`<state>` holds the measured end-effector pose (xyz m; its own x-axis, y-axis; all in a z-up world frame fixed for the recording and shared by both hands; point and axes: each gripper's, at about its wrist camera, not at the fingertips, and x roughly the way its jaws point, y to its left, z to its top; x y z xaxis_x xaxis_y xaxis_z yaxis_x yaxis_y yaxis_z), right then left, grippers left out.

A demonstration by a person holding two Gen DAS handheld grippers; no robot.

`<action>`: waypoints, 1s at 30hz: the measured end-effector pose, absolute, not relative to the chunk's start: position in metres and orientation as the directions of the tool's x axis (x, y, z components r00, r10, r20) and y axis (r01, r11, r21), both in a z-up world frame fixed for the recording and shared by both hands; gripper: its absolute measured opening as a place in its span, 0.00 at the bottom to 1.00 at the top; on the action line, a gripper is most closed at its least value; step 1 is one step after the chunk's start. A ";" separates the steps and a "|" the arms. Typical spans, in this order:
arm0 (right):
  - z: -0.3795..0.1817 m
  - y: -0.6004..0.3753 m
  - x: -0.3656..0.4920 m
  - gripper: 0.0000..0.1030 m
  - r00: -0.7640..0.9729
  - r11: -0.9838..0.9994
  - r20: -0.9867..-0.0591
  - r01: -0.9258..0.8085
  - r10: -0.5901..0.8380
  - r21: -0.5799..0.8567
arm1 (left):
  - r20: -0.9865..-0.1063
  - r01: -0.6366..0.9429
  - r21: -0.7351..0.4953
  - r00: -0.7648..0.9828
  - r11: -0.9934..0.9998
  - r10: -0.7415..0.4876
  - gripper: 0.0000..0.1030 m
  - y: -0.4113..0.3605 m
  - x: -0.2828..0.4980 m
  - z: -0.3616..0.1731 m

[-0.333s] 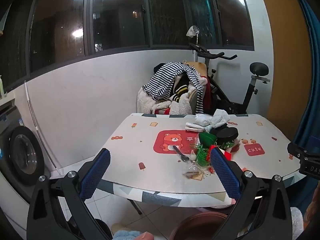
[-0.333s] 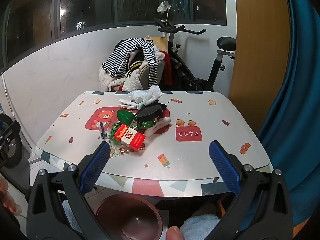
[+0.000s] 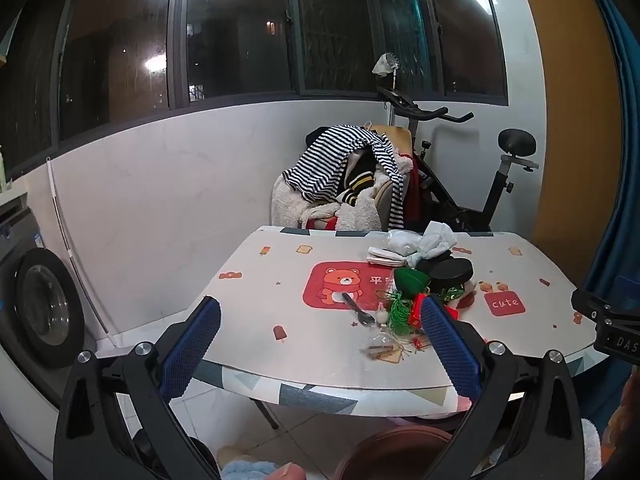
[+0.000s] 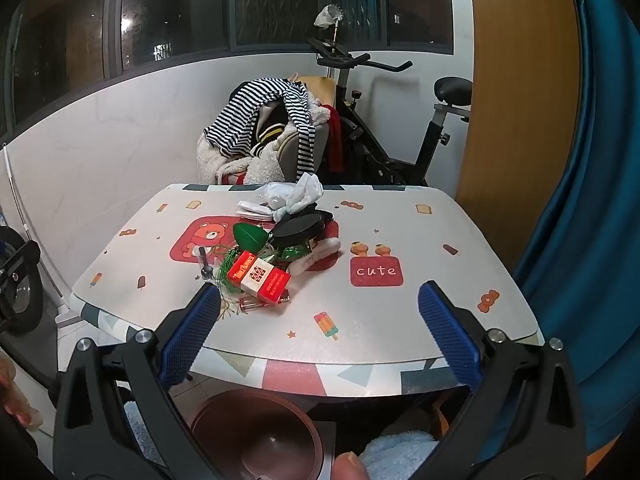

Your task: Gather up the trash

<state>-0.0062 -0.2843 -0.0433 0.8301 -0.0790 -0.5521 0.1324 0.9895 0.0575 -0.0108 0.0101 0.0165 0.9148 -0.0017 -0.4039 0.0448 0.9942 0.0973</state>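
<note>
Red and white, one small carton (image 4: 259, 277) lies flat at the near edge of the trash pile (image 4: 280, 236) on the bench (image 4: 400, 320), its long axis running from upper left to lower right in the right wrist view, just ahead of the left finger of the right tongs (image 4: 318, 334). One red lighter (image 4: 262, 303) lies beside it on the near side, roughly level across the picture. Counted in the pile: one green leaf-shaped piece (image 4: 249, 237), one black round lid (image 4: 298, 227), one bundle of green strands (image 4: 228, 270), one dark spoon (image 4: 203, 261) with its handle pointing away from the tongs, one folded white cloth (image 4: 254, 209) and one crumpled white bag (image 4: 294, 194) at the far side. In the left wrist view one clear wrapper (image 3: 382, 346) lies nearest the bench edge.

Both tongs stand wide open and hold nothing. The right tongs hang short of the near bench edge, tilted downward, the pile ahead and to their left. The left tongs (image 3: 320, 356) sit off the left corner of the bench, with the pile ahead behind their right finger.

One brown round bin (image 4: 256, 436) stands on the floor under the near edge, below both tongs. Beyond the bench are one chair heaped with clothes (image 4: 264, 136) and one exercise bike (image 4: 384, 128); one washing machine (image 3: 36, 308) is far left of the left tongs
</note>
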 end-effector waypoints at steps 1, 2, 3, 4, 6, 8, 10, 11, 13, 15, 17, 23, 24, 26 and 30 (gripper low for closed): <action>-0.043 -0.284 -0.006 0.95 0.830 0.990 -0.552 0.133 -0.080 0.057 | -0.404 0.045 0.096 0.915 0.994 -0.002 0.95 0.012 -0.012 0.019; -0.043 -0.284 -0.006 0.95 0.831 0.990 -0.551 0.132 -0.079 0.057 | -0.404 0.045 0.097 0.915 0.994 -0.002 0.95 0.013 -0.014 0.022; -0.043 -0.284 -0.006 0.95 0.831 0.990 -0.551 0.132 -0.079 0.057 | -0.403 0.044 0.098 0.915 0.994 -0.001 0.95 0.014 -0.016 0.024; -0.043 -0.285 -0.006 0.95 0.831 0.990 -0.551 0.132 -0.079 0.057 | -0.404 0.045 0.100 0.915 0.994 -0.001 0.95 0.015 -0.017 0.026; -0.043 -0.285 -0.006 0.95 0.831 0.990 -0.551 0.132 -0.078 0.058 | -0.404 0.041 0.093 0.915 0.995 0.000 0.95 0.003 -0.007 0.015; -0.043 -0.285 -0.006 0.95 0.831 0.990 -0.550 0.131 -0.079 0.057 | -0.406 0.042 0.091 0.914 0.995 -0.002 0.95 0.004 -0.007 0.016; -0.044 -0.285 -0.006 0.95 0.831 0.990 -0.550 0.131 -0.079 0.057 | -0.405 0.042 0.090 0.914 0.995 -0.002 0.95 0.003 -0.007 0.014; -0.044 -0.285 -0.006 0.95 0.831 0.990 -0.550 0.132 -0.079 0.056 | -0.406 0.042 0.088 0.914 0.995 -0.003 0.95 0.003 -0.008 0.015; -0.045 -0.285 -0.006 0.95 0.831 0.990 -0.550 0.133 -0.080 0.056 | -0.409 0.045 0.086 0.912 0.995 -0.006 0.95 -0.006 -0.003 0.009; -0.045 -0.284 -0.005 0.95 0.832 0.990 -0.549 0.132 -0.081 0.053 | -0.411 0.046 0.086 0.912 0.995 -0.007 0.95 -0.006 0.000 0.008; -0.046 -0.284 -0.005 0.95 0.830 0.990 -0.551 0.133 -0.085 0.048 | -0.408 0.042 0.084 0.913 0.996 -0.004 0.95 -0.005 0.000 0.007; -0.045 -0.286 -0.001 0.95 0.830 0.990 -0.552 0.134 -0.085 0.048 | -0.408 0.036 0.076 0.913 0.996 -0.002 0.95 -0.003 0.004 0.000; -0.045 -0.285 -0.003 0.95 0.830 0.990 -0.552 0.133 -0.084 0.049 | -0.409 0.035 0.074 0.912 0.997 -0.001 0.95 -0.003 0.004 -0.001; -0.046 -0.285 -0.004 0.95 0.830 0.990 -0.551 0.132 -0.083 0.050 | -0.409 0.036 0.074 0.912 0.997 -0.003 0.95 -0.003 0.004 -0.002; -0.045 -0.286 -0.004 0.95 0.829 0.990 -0.552 0.132 -0.082 0.051 | -0.409 0.037 0.071 0.913 0.997 -0.005 0.95 -0.001 0.005 -0.002</action>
